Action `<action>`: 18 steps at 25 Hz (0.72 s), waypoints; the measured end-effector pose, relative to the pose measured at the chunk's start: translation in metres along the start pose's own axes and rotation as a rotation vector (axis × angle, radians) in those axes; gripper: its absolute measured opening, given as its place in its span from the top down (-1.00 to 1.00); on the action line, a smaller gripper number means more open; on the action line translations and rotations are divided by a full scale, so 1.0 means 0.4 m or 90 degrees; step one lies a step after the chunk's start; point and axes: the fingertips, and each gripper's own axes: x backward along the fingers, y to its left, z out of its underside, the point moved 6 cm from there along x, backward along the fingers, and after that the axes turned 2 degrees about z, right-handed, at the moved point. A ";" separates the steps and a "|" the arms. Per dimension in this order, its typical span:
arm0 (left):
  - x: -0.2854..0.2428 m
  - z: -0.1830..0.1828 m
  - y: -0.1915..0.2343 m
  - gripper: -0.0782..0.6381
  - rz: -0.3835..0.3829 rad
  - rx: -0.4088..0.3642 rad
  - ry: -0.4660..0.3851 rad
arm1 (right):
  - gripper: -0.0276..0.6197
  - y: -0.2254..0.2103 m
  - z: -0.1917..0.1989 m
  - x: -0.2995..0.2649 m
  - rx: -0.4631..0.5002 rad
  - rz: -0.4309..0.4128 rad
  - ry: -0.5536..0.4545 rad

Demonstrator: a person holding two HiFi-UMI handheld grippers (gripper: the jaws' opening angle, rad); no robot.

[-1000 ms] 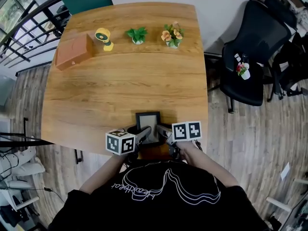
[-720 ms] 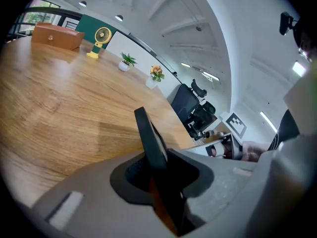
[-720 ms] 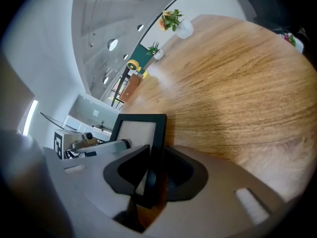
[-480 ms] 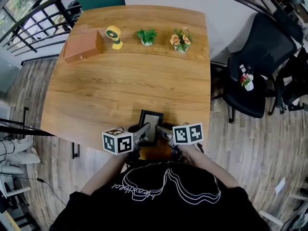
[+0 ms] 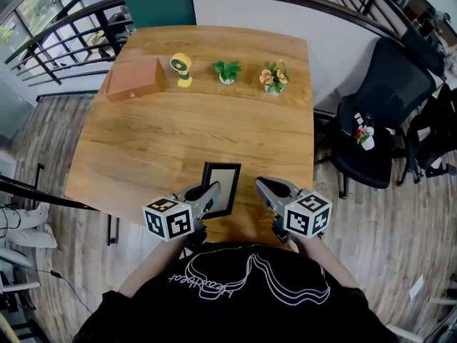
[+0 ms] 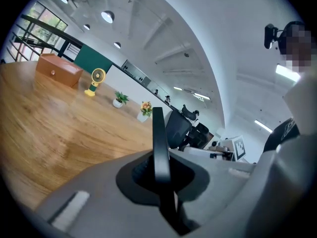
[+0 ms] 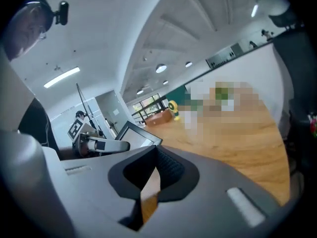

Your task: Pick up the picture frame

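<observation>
The black picture frame (image 5: 223, 186) is over the near edge of the wooden table (image 5: 178, 134). My left gripper (image 5: 207, 199) is shut on its lower left side. In the left gripper view the frame (image 6: 158, 143) stands edge-on between the jaws. The right gripper view shows the frame (image 7: 136, 134) tilted up off the table, with the left gripper (image 7: 101, 145) beside it. My right gripper (image 5: 265, 186) is to the right of the frame, apart from it. Its jaws are together with nothing between them (image 7: 148, 182).
Along the far side of the table stand a wooden box (image 5: 136, 79), a yellow fan-like toy (image 5: 182, 68), a small green plant (image 5: 227, 71) and a flower pot (image 5: 274, 77). A black office chair (image 5: 378, 113) with a small flower pot (image 5: 364, 136) stands to the right.
My right gripper has come off the frame and moved right. The left gripper keeps its hold, and the frame now stands higher and more tilted.
</observation>
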 end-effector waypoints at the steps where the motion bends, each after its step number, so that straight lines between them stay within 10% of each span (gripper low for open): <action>1: 0.015 -0.017 -0.008 0.73 0.005 -0.005 -0.012 | 0.84 0.016 -0.023 0.016 0.022 -0.004 -0.022; 18: 0.257 -0.182 -0.187 0.73 0.080 -0.108 -0.095 | 0.84 0.327 -0.123 0.127 0.079 -0.096 -0.150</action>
